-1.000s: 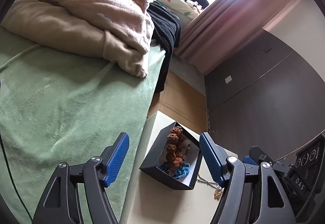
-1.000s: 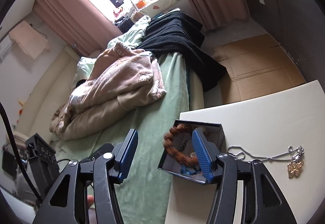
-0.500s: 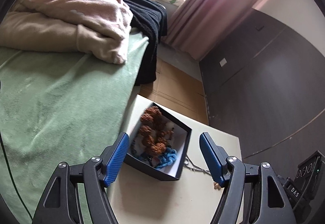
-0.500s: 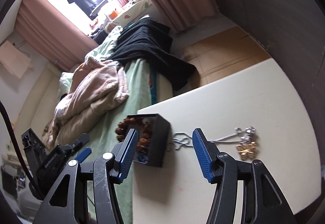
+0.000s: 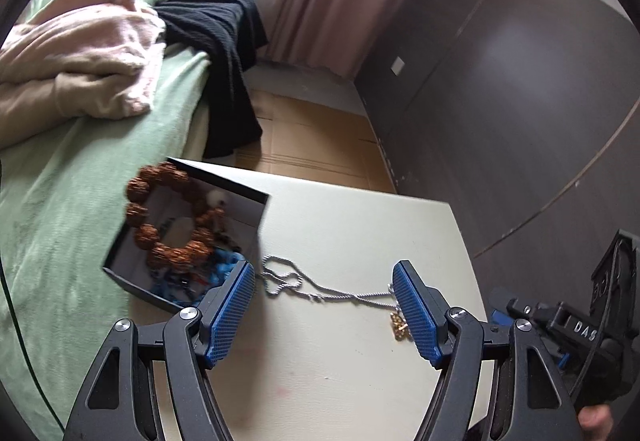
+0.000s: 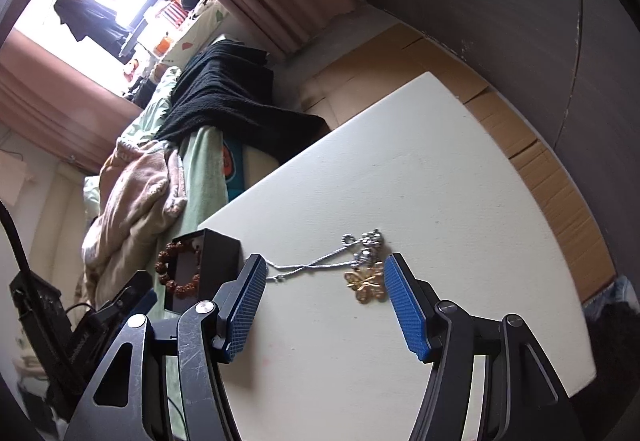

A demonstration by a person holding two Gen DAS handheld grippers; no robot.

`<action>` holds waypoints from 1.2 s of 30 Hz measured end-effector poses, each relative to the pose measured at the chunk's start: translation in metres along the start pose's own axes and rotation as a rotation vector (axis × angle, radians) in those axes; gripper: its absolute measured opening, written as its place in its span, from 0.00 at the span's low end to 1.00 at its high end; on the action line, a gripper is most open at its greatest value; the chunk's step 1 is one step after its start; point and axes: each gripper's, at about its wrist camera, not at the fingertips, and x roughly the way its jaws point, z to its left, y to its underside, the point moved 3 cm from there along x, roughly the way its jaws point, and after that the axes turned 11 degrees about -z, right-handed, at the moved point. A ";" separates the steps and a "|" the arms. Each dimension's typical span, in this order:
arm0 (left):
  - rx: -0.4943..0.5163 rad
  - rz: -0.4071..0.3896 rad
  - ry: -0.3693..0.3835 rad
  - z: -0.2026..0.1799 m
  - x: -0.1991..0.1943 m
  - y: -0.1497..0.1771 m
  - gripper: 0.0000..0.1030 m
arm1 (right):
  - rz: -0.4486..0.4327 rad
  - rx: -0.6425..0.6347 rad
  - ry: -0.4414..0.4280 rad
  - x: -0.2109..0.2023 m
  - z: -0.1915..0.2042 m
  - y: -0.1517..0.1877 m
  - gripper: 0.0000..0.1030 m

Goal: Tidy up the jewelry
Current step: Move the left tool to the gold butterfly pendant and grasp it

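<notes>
Both sets of jaws stand wide apart and hold nothing: the left gripper (image 5: 324, 307) and the right gripper (image 6: 324, 305) each hang over the pale cream worktop (image 6: 460, 209) with their blue ribbed pads spread. Over the last second both cameras have swung away from the small black open-topped cardboard box (image 5: 244, 193) and across to the thin silver chain necklace with a gold butterfly pendant (image 6: 366, 281), which now lies framed between the right gripper's pads, and likewise between the left's in the left wrist view. The necklace lies loose on the worktop, its looped end just beside the box wall, its pendant and clasp cluster stretched away from it. The box sits at the worktop's edge nearest the green bed (image 5: 60, 209) and already contains a brown knobbly bead bracelet (image 5: 168, 217) and something blue and tangled beneath it. That shift of aim suggests the necklace is the next piece to go in; it appears to be the only jewelry still outside the box. A thin slack chain may slip from broad pads, so pinching at the pendant looks safer.
</notes>
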 end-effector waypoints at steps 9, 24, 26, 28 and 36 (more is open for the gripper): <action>0.124 0.101 -0.005 -0.045 0.038 0.037 0.70 | 0.001 0.052 0.013 -0.015 -0.037 -0.014 0.60; 0.223 0.173 -0.056 -0.100 0.087 0.085 0.70 | 0.030 0.077 0.046 -0.025 -0.079 -0.024 0.60; 0.232 0.176 -0.077 -0.102 0.094 0.089 0.70 | 0.036 0.070 0.050 -0.027 -0.082 -0.023 0.60; 0.240 0.182 -0.091 -0.103 0.099 0.092 0.70 | 0.038 0.070 0.052 -0.028 -0.086 -0.023 0.60; 0.320 0.169 -0.134 -0.107 0.106 0.098 0.40 | 0.039 0.096 0.066 -0.029 -0.098 -0.024 0.60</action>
